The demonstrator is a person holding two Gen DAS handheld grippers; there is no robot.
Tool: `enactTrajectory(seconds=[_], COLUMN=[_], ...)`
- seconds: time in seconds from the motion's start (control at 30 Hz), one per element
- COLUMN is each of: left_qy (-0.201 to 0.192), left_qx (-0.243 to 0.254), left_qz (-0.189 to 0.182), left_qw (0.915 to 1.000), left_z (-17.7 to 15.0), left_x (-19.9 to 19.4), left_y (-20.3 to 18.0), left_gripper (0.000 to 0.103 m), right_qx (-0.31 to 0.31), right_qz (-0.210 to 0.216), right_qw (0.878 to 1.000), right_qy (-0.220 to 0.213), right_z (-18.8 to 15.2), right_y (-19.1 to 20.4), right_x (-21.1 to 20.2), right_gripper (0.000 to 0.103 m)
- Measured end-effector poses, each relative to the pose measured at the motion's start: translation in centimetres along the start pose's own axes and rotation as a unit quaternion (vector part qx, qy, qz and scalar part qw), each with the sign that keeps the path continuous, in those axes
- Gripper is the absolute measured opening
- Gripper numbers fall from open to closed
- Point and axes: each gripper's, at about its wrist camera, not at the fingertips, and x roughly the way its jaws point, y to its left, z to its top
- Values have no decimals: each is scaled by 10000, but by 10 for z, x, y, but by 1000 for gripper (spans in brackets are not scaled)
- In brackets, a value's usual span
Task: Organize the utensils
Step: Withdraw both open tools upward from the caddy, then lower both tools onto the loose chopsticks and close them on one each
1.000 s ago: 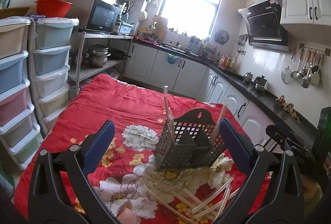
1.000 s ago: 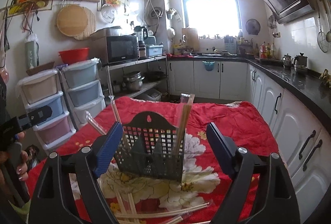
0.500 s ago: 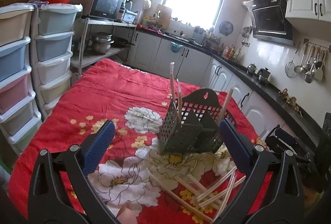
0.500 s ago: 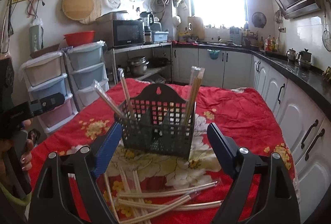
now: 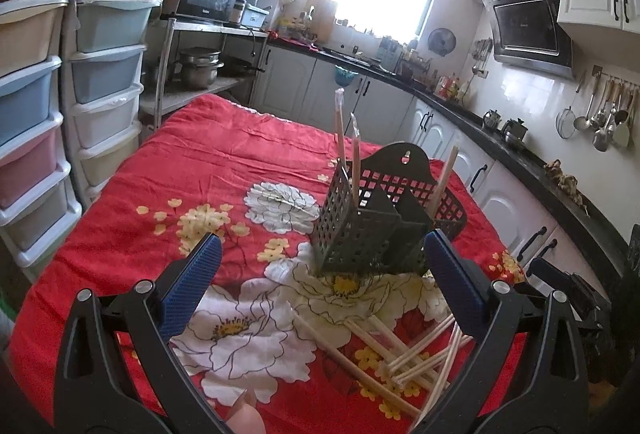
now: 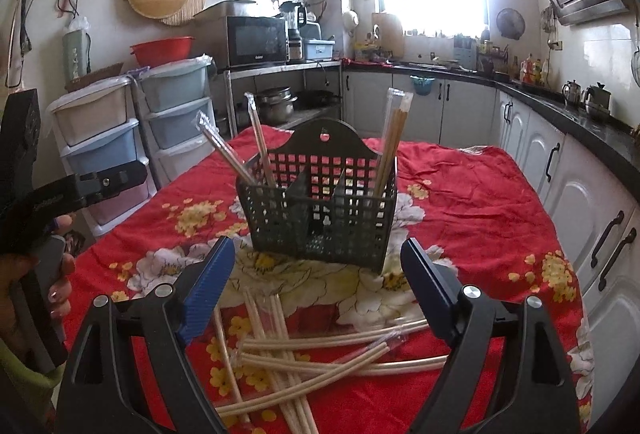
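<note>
chopsticks (image 6: pixel 304 358) lie loose before basket (image 6: pixel 320 218), grippers apart.

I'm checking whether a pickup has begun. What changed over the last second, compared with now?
Both views have tipped down: the loose wrapped chopsticks on the red cloth now fill more of each picture, and the basket sits higher. The right gripper and left gripper have lowered toward the pile. Nothing was grasped or released. Both grippers remain open and empty; the basket, its upright chopsticks and the pile lie as before.
</note>
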Motion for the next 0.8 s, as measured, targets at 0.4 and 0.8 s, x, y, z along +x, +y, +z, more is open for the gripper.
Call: enactTrajectory(seconds=[0.4, 0.8], left_qy=[266, 637], left_qx=[106, 124], left_qz=[64, 40], left_qw=[9996, 9979], left_z=[-16, -32], left_x=[6, 19], left_y=[-1, 1], left_gripper=[93, 93], right_qx=[-10, 211], right_qz=[-12, -73], right_qw=[9999, 9982], right_qy=[144, 558], right_z=[-8, -26], right_y=[0, -16], right_x=[3, 14], right_gripper=[82, 83])
